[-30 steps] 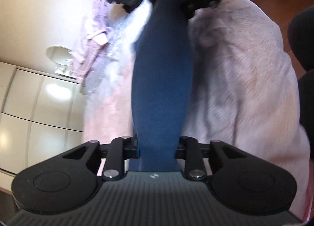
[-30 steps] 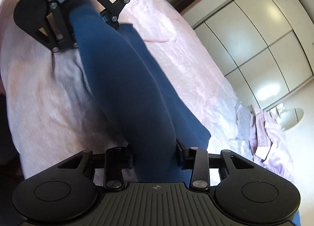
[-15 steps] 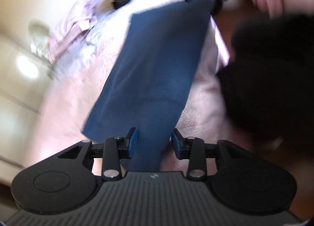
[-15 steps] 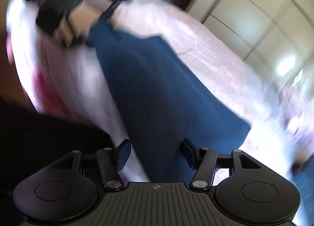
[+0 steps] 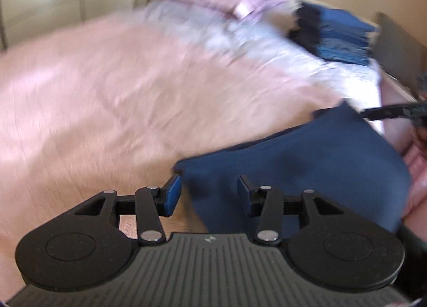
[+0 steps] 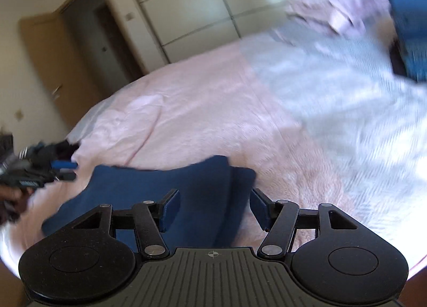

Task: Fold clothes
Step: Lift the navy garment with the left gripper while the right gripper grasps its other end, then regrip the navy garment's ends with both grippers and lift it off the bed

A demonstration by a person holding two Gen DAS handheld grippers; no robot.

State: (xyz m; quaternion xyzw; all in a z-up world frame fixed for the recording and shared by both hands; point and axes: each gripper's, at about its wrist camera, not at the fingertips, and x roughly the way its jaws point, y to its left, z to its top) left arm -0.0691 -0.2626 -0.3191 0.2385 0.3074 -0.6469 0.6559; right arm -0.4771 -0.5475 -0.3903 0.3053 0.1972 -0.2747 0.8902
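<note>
- Left gripper, black with blue pads, sits low in its own wrist view with its jaws opening; a corner of the folded navy-blue cloth lies between the pads, which stand clear of it on both sides.
- Right gripper, of the same make, also has its jaws opening, wider than the left; the navy cloth's folded edge runs up between its pads, with no pad pressing on it.
- That navy cloth rests flat on the pale pink quilted bedspread near the bed's near edge, folded over on itself, one layer showing past the other in the right wrist view.
- From the right wrist view the left gripper shows at the far left border, blurred, just beside the cloth's far corner, with part of the person's hand under it.
- From the left wrist view the right gripper's dark tip reaches in from the right edge, near the cloth's upper corner.
- Farther up the bed lies a lilac garment, crumpled, and next to it a stack of folded blue and dark clothes.
- Beyond the bed stand cream wardrobe doors and a brown wooden door.
</note>
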